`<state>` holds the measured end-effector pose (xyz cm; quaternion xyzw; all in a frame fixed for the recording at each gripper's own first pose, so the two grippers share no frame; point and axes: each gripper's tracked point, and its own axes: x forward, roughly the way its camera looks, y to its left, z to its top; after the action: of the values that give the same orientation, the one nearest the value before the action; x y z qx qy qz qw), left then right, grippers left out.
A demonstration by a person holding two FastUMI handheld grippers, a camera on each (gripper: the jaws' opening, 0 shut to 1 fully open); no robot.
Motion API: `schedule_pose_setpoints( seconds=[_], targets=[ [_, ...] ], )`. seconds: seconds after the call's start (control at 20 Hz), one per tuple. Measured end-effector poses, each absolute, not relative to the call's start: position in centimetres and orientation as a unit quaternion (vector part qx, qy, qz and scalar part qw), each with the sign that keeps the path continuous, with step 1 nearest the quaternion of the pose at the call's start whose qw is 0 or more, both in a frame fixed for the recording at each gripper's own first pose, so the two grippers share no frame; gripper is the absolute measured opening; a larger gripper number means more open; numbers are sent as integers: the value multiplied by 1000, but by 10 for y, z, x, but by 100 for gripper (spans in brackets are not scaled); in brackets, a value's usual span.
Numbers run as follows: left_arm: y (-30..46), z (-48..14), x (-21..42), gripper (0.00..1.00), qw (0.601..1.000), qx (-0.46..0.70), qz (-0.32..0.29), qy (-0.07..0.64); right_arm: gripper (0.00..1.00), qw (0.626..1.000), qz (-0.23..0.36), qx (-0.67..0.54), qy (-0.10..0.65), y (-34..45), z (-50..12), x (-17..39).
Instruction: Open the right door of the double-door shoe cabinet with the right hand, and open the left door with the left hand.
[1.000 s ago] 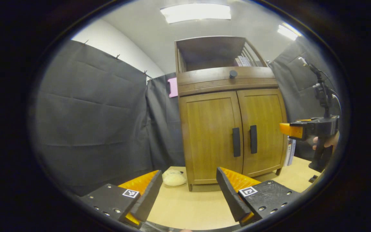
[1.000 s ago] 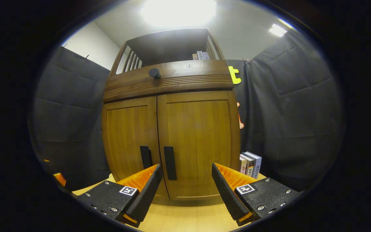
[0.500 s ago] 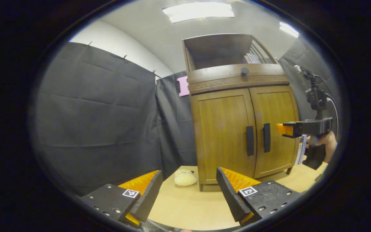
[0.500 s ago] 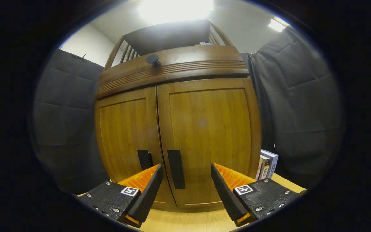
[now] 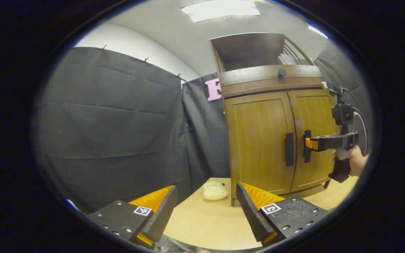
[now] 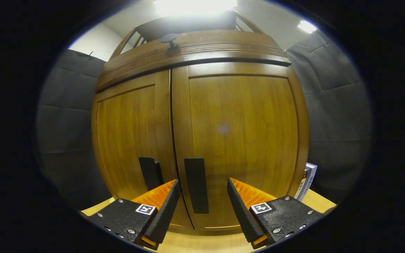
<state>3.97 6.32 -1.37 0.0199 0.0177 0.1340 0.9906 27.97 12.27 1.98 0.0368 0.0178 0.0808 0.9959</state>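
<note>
The right gripper [image 6: 202, 205] is hovering with fingers spread around the right door's handle [image 6: 196, 184] (both doors closed); the left gripper [image 5: 204, 211], fingers spread, is hanging well back over the table [image 5: 206, 225].

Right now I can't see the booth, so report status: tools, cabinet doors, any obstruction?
Right tool open, straddling right door handle, not clamped. Left tool open, well back. Both doors shut. Nothing blocking the doors.

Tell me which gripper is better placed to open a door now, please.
Right. The right gripper is open with the right door's handle between its fingers, while the left gripper is far from the cabinet.
</note>
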Motion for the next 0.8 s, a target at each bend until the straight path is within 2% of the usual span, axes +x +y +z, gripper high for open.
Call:
schedule_pose_setpoints(
  seconds=[0.1,0.4,0.75,0.8],
  targets=[
    [66,-15,36,96,990,22,140,20,78,996,81,29,16,123,16,290],
    [69,-19,33,96,988,22,151,24,58,996,87,11,30,136,-1,316],
    [71,-20,30,96,987,27,159,26,42,996,78,18,43,138,-14,324],
    [71,-19,30,96,987,28,159,26,34,996,79,20,44,137,-12,324]
  ],
)
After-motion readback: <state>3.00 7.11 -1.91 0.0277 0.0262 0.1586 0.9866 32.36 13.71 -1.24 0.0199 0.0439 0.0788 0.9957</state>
